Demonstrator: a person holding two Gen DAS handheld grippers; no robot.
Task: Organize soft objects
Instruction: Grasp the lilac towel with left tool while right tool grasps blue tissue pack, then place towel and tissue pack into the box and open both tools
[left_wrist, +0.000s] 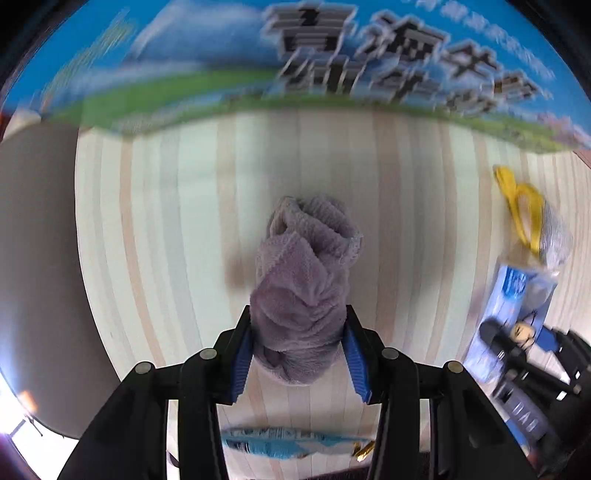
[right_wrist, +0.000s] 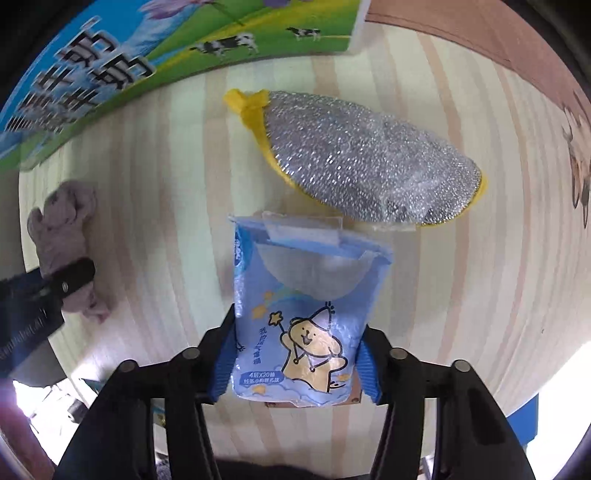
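— What does the left gripper (left_wrist: 298, 332) have?

— It is clamped on a bunched lilac towel (left_wrist: 304, 280). The blue pads (left_wrist: 242, 354) press into the cloth from both sides, and the rest of the towel sticks out ahead of the fingertips over the pale striped wooden surface (left_wrist: 159, 221). Whether the cloth rests on the wood or hangs just above it cannot be told.

— And the right gripper (right_wrist: 297, 354)?

— It is closed around a light blue tissue pack (right_wrist: 306, 314) printed with a yellow cartoon dog. The pack stands between its blue pads (right_wrist: 221, 365), its opening flap pointing away from the camera.

— What lies near that pack?

— Just beyond its far end is a silver mesh scouring pad (right_wrist: 369, 155) with a yellow edge and a knotted yellow tab, lying flat on the surface. From the right wrist view the towel shows far to the left, well apart from the pad.

— Anything behind?

— A carton (right_wrist: 110, 55) printed with blue sky, green grass, cows and large characters stands along the far edge of the surface.
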